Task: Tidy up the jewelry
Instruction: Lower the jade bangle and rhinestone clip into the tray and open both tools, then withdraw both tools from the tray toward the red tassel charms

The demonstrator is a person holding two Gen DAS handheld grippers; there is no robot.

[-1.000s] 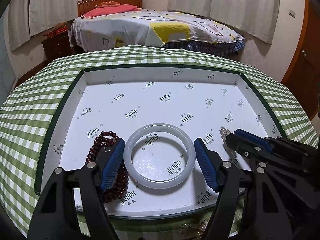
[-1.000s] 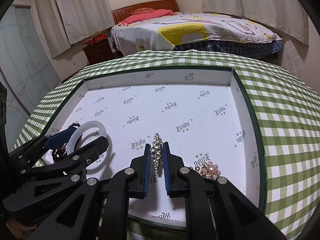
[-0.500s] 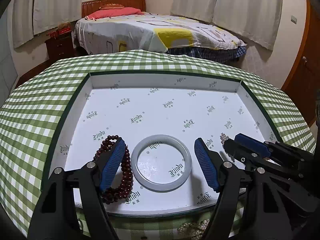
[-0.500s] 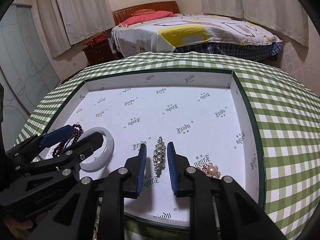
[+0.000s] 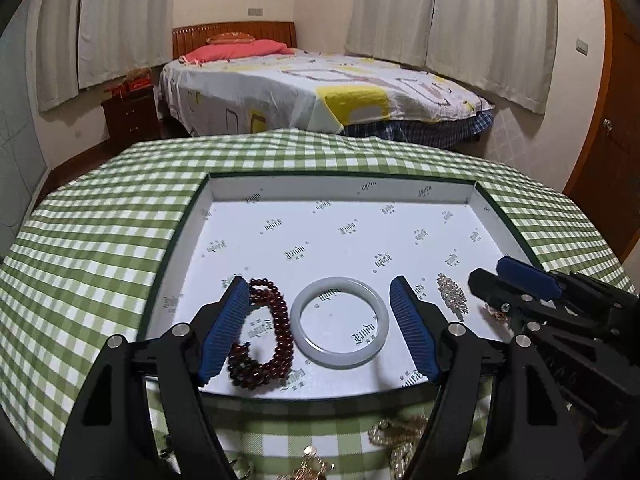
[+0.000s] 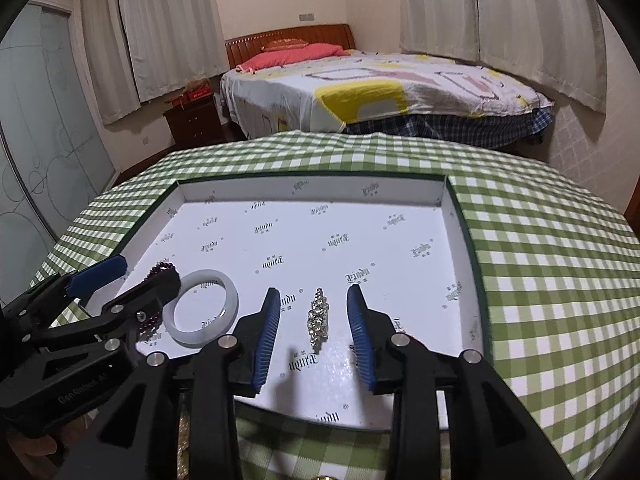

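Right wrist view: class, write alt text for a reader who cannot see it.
The open right gripper hovers over a rhinestone hair clip lying in a white tray on a green checked tablecloth. At left, the open left gripper sits near a white bangle and red bead bracelet; a bed stands behind.

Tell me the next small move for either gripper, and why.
Probably draw the left gripper back toward the loose gold jewelry on the checked cloth in front of the tray. Both grippers are open, and the bangle, bead bracelet and rhinestone piece already lie inside.
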